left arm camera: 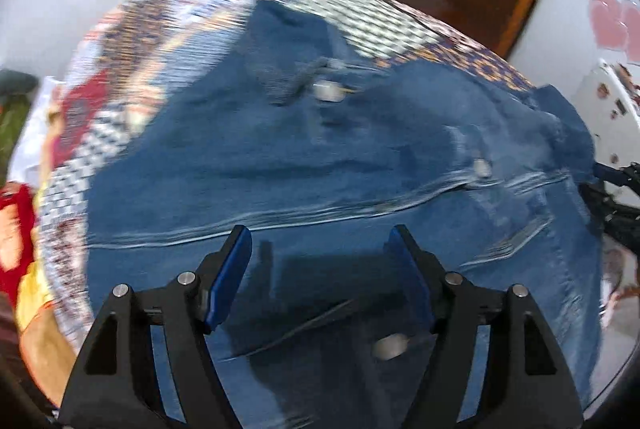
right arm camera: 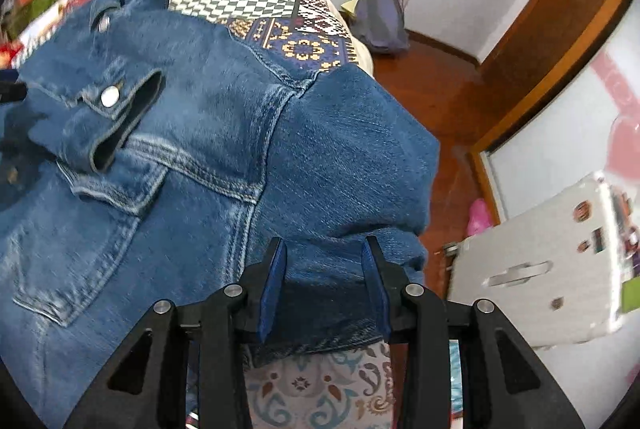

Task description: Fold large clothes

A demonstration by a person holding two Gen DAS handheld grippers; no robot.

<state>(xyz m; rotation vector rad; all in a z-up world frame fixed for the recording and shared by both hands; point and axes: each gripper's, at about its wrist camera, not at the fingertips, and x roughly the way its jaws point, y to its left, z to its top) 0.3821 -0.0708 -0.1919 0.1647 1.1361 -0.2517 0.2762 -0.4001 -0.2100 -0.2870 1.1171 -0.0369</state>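
A denim jacket (left arm camera: 340, 157) is seen spread across a bed covered by a patchwork quilt (left arm camera: 368, 25), filling the centre of both wrist views. The left tool (left arm camera: 320, 249) is angled steeply down over the jacket at the lower middle of its blurred frame, its two blue pads held well apart with nothing gripped between them. The right tool (right arm camera: 324, 261), likewise tilted downward at the lower centre of its frame, is clamped on a fold of the denim at the jacket's edge, fabric bunched between its two pads. One buttoned cuff (right arm camera: 108, 113) is shown lying at centre left. Two metal snaps can be counted in the right view. One white suitcase (right arm camera: 552, 277) is seen on the wooden floor (right arm camera: 432, 89), lower right.
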